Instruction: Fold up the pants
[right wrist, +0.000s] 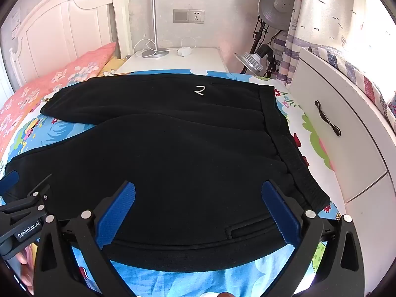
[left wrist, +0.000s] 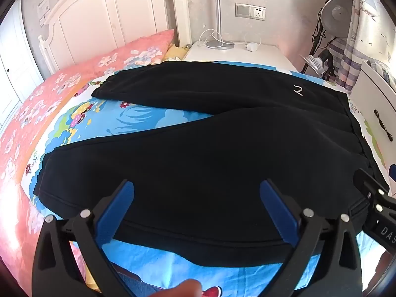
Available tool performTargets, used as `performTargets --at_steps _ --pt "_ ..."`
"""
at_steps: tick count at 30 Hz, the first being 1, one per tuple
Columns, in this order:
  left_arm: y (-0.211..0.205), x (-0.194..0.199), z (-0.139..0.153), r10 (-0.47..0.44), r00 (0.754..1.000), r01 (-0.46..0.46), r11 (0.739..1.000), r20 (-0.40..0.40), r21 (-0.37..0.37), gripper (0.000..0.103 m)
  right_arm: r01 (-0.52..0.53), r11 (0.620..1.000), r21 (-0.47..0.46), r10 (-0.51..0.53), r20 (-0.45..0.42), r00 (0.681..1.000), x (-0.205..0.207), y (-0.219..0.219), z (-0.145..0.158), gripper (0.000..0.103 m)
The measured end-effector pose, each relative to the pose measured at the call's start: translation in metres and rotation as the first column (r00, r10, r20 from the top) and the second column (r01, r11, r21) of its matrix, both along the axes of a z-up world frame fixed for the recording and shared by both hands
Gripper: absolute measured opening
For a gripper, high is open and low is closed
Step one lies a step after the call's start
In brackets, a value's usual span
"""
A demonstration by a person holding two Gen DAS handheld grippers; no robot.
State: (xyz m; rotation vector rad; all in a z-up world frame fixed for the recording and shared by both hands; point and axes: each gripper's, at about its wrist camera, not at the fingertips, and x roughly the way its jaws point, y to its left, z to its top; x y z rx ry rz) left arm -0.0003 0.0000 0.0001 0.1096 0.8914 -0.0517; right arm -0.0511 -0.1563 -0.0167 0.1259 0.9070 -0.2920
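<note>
- pants: black, flat on bed, legs apart, unfolded.
- left gripper, right gripper: my jaws wide, empty, over the near edge.
- next, i judge: pinch near edge, fold far.

A white wooden headboard stands at upper left. A white nightstand holds a silver lamp base. A grey wall socket is above; a patterned curtain hangs at upper right.
</note>
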Motion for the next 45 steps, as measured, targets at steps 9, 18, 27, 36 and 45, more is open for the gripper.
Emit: performTargets --at_steps 9,18,27,36,45 --pt "0.0028 0.0 -0.0016 0.003 1.0 -0.003 1.0 -0.008 0.001 0.102 0.001 1.0 -0.001 -0.001 0.002 1.0 0.0002 0.0004 -0.0005 0.099" --pt "0.003 0.0008 -0.0038 0.006 1.0 -0.006 1.0 -0.009 0.002 0.102 0.003 1.0 0.001 -0.003 0.005 1.0 -0.0009 -0.0005 -0.0013 0.099" --pt "0.0024 0.0007 -0.0038 0.006 1.0 -0.006 1.0 -0.008 0.001 0.102 0.003 1.0 0.004 -0.003 0.004 1.0 -0.0017 -0.0022 -0.0011 0.099" --pt "-0.0003 -0.0005 -0.004 0.005 1.0 -0.005 1.0 -0.006 0.005 0.102 0.002 1.0 0.012 -0.002 0.002 1.0 -0.0022 -0.0024 -0.0038 0.099" --pt "0.0003 -0.0008 -0.0046 0.007 1.0 -0.007 1.0 -0.008 0.001 0.102 0.0 1.0 0.016 0.0 0.002 1.0 -0.0028 -0.0024 -0.0045 0.099"
